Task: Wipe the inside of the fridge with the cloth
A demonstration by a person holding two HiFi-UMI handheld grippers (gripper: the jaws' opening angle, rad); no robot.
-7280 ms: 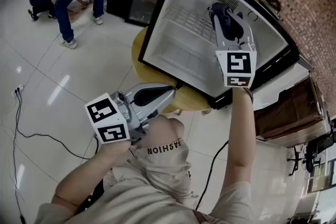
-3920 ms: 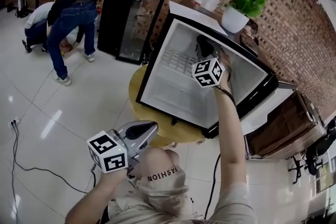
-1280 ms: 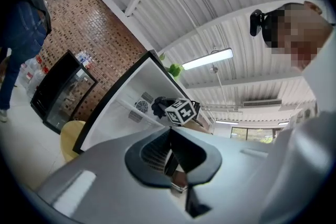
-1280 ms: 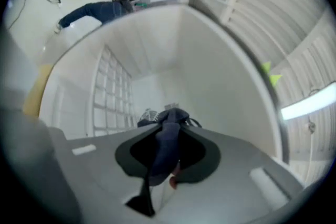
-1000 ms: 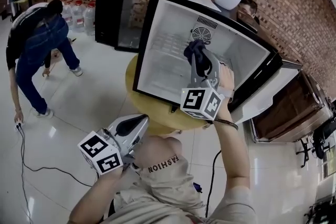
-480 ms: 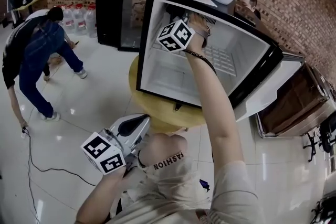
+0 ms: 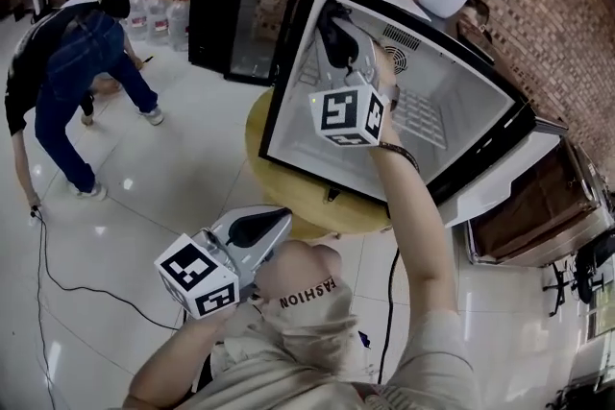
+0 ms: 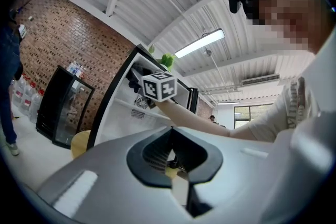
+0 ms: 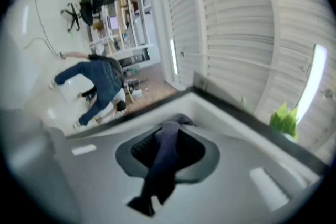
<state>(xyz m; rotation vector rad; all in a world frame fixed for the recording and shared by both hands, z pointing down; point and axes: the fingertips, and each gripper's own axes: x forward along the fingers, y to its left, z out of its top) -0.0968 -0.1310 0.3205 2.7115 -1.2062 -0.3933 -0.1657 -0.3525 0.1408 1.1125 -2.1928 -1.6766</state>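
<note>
The cloth [image 7: 329, 16] is up in the top left corner of the fridge [image 7: 286, 82], a dark bunch that looks to be right against the white inner wall just inside the black frame. The right gripper [image 7: 344, 48] has it pinched tight: in the right gripper view the jaws are clamped on the fabric, with a tail hanging back toward the camera. The arm reaches deep into the box, past the wire shelf [image 7: 420, 115] and the fan vent [image 7: 396, 59] on the back wall.

This reads as mid-wipe, working the upper left side of the inside. The back wall, floor and right side likely have yet to be covered from here.

The left gripper [image 7: 281, 218] is out of it, held low by the person's knee, jaws pressed together on nothing.

The next move calls for a steady drag along the wall with the cloth flat on the surface, steering clear of the shelf. The fridge sits on a small round table [image 7: 261, 125], so a hard push could shift it.
</note>
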